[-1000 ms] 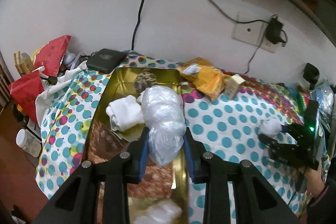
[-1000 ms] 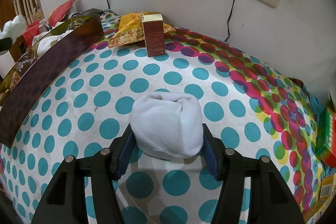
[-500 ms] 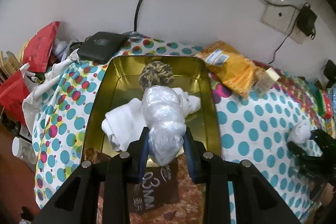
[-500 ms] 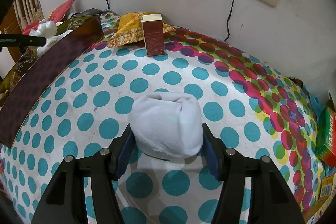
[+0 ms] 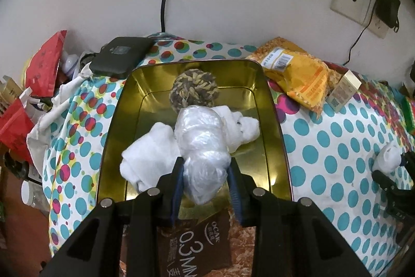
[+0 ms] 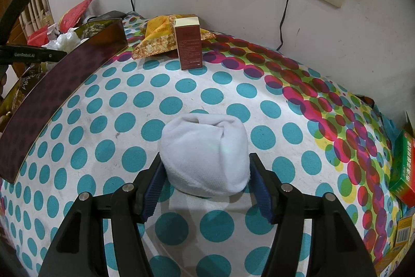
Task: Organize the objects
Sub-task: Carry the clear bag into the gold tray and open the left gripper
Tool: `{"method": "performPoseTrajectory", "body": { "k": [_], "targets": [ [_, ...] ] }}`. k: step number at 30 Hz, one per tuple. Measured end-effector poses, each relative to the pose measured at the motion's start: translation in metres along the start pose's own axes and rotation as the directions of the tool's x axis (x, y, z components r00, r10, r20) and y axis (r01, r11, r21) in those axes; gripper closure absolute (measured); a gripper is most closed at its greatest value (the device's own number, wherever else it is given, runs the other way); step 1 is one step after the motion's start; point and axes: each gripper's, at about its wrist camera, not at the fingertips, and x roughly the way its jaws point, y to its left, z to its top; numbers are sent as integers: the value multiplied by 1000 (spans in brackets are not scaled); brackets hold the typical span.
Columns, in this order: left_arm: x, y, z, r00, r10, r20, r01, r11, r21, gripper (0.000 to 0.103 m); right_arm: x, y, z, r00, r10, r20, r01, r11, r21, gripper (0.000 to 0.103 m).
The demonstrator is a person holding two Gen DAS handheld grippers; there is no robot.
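My left gripper [image 5: 206,186] is shut on a crumpled clear plastic bundle [image 5: 201,144] and holds it over the gold tin [image 5: 269,105]. In the tin lie white rolled socks [image 5: 147,149], another white sock [image 5: 241,129] and a brown-yellow knitted ball [image 5: 194,90]. My right gripper [image 6: 205,186] is shut on a white rolled sock [image 6: 205,155] that rests on the dotted tablecloth [image 6: 145,100]. The right gripper and its sock also show at the right of the left wrist view [image 5: 387,160].
A yellow snack bag [image 5: 298,74] and a small brown box [image 6: 188,43] lie behind the tin, near the wall. A black device [image 5: 122,53] and red bags [image 5: 46,61] sit at the back left. A green box [image 6: 403,168] lies at the table's right edge. A brown packet [image 5: 197,245] is under my left gripper.
My left gripper has moved forward and lower over the tin with the plastic bundle. The right gripper and its sock have stayed still.
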Motion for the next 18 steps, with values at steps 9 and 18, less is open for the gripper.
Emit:
{"method": "performPoseTrajectory", "body": {
  "k": [9,18],
  "targets": [
    [4,-1,0,1000,-1,-15,1,1000,-13,69,0,-2,0,1000,-3,-2,3,1000,5,41],
    [6,-2,-4,999,-16,-47,15,999,-36,65,1,-2,1,1000,-4,-3,4,1000,7,39]
  ]
}}
